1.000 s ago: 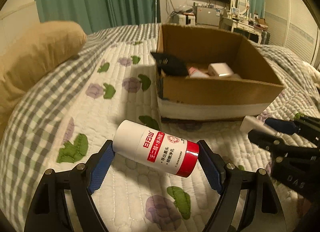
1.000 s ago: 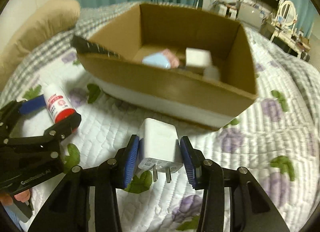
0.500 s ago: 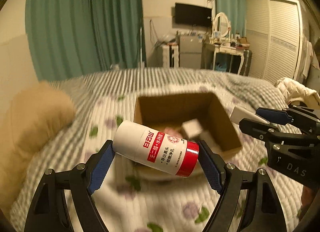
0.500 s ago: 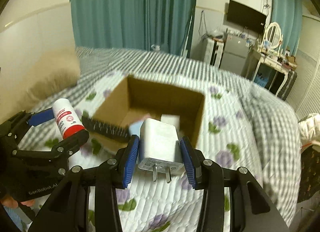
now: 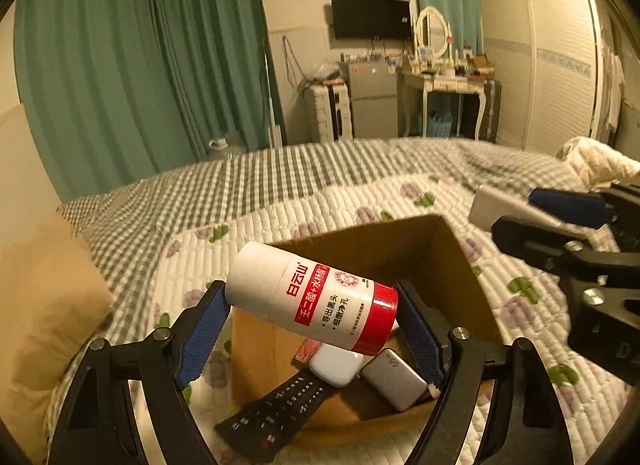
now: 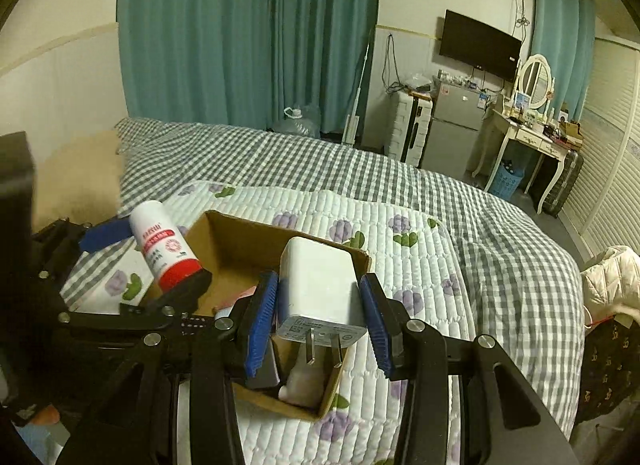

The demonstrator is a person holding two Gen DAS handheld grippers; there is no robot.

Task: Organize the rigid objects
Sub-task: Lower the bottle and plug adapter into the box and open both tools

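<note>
Both tools loaded: my left gripper (image 5: 310, 315) was clamped on the white-and-red bottle (image 5: 312, 303), held tilted above the cardboard box (image 5: 460, 265) on the bed (image 6: 360, 169). My right gripper (image 6: 318, 323) was clamped on the white charger (image 6: 316, 289), prongs toward me, over the box's near corner. Remote (image 5: 276, 413) lay inside the box.

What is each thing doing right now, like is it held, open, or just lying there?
left gripper: shut on the bottle
bottle: held sideways above the box
right gripper: shut on the charger
charger: held, prongs toward the camera
cardboard box: open on the bed
remote: lying in the box, one end over its edge
</note>
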